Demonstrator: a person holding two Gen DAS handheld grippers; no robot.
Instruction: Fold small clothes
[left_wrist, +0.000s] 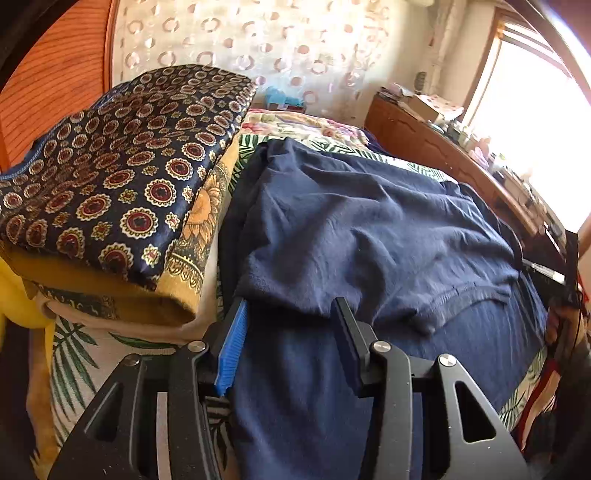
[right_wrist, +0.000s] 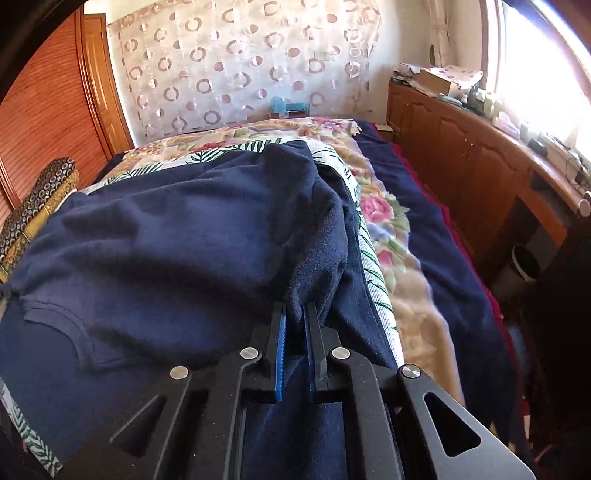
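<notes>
A navy blue garment (left_wrist: 369, 229) lies on the bed, its far part folded back over its near part; it also shows in the right wrist view (right_wrist: 177, 229). My left gripper (left_wrist: 291, 306) is open, its fingers either side of the folded edge at the garment's left, with cloth between them. My right gripper (right_wrist: 297, 308) is shut on the garment's right edge, which bunches up between its blue pads (right_wrist: 281, 343).
A stack of folded patterned cloths (left_wrist: 110, 177) sits on the bed to the left. The bed carries a palm-leaf sheet (left_wrist: 74, 354) and a floral blanket (right_wrist: 391, 236). A wooden cabinet (right_wrist: 461, 155) with clutter runs along the right under a bright window.
</notes>
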